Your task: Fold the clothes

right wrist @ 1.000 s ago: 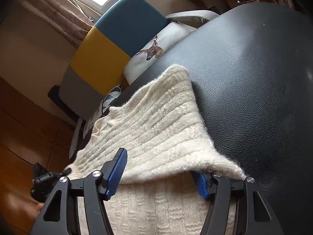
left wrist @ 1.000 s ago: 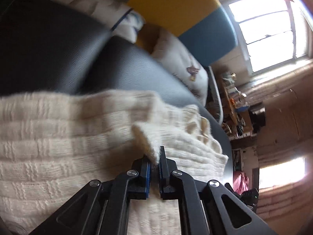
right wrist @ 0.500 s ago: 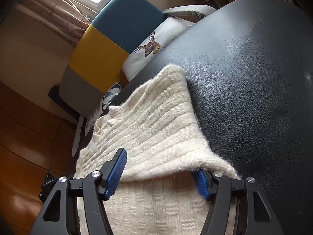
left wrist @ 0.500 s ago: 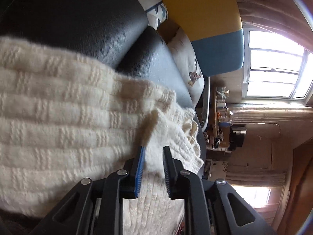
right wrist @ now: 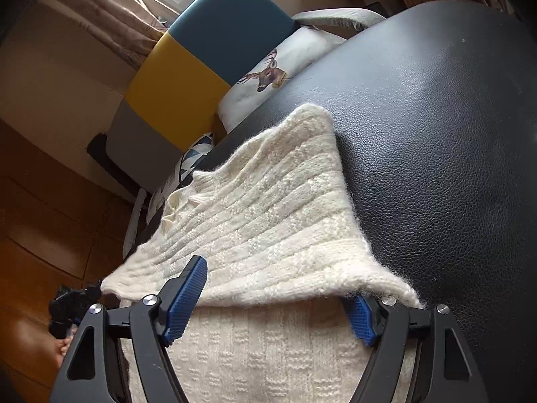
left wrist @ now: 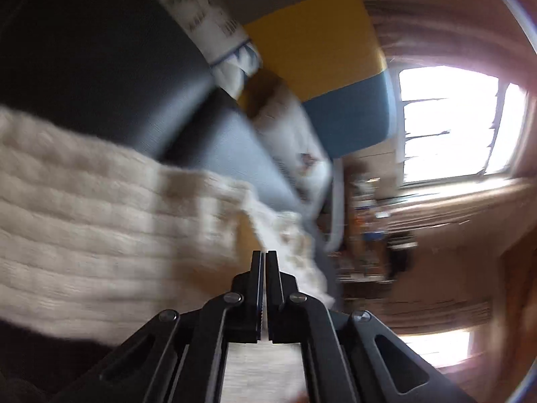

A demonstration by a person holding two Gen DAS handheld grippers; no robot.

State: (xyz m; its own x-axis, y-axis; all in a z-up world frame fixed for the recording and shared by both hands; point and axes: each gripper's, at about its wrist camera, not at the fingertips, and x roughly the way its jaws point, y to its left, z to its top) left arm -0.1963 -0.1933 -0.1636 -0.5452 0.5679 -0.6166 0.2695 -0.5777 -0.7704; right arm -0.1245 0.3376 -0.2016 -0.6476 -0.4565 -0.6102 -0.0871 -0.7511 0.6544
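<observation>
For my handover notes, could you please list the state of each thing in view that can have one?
Cream knit sweater: folded over on itself, lying on the black leather surface.
Left gripper: shut, nothing between its fingers.
Right gripper: open, straddling the folded edge, not pinching it.
Deer cushion: leaning on the chair.

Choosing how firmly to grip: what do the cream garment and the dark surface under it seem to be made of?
The cream garment looks like chunky knitted wool or acrylic: ribbed blocks, fuzzy halo at the edges. The dark surface looks like black leather or faux leather: fine pebbled grain, soft sheen.
</observation>
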